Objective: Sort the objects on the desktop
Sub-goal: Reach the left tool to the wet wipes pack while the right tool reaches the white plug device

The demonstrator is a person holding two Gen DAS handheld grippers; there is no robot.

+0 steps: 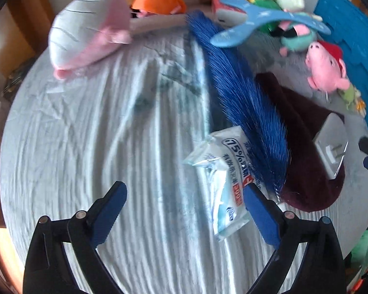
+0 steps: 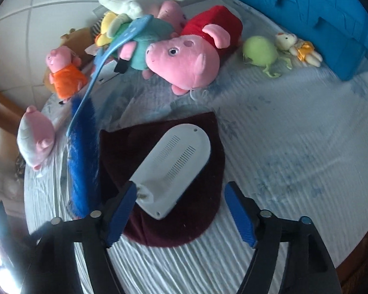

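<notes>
My left gripper (image 1: pixel 184 208) is open over the pale ribbed cloth (image 1: pixel 110 147), with a pack of 75% alcohol wipes (image 1: pixel 223 178) lying just inside its right finger. A blue-bristled brush (image 1: pixel 238 98) lies beside the pack, on the edge of a dark maroon cloth (image 1: pixel 306 147). My right gripper (image 2: pixel 181 210) is open above the maroon cloth (image 2: pixel 184 227), close to a white plug-in device (image 2: pixel 174 169) that lies on it. The brush (image 2: pixel 83 161) lies to its left. The device also shows in the left wrist view (image 1: pixel 328 144).
Plush toys crowd the far side: a large pink pig in red (image 2: pixel 189 58), a small pig in orange (image 2: pixel 66 73), a pink and white plush (image 1: pixel 85 31), a green plush (image 2: pixel 260 51). A blue plastic basket (image 2: pixel 319 19) stands at the back right. The table edge (image 2: pixel 355 257) is near right.
</notes>
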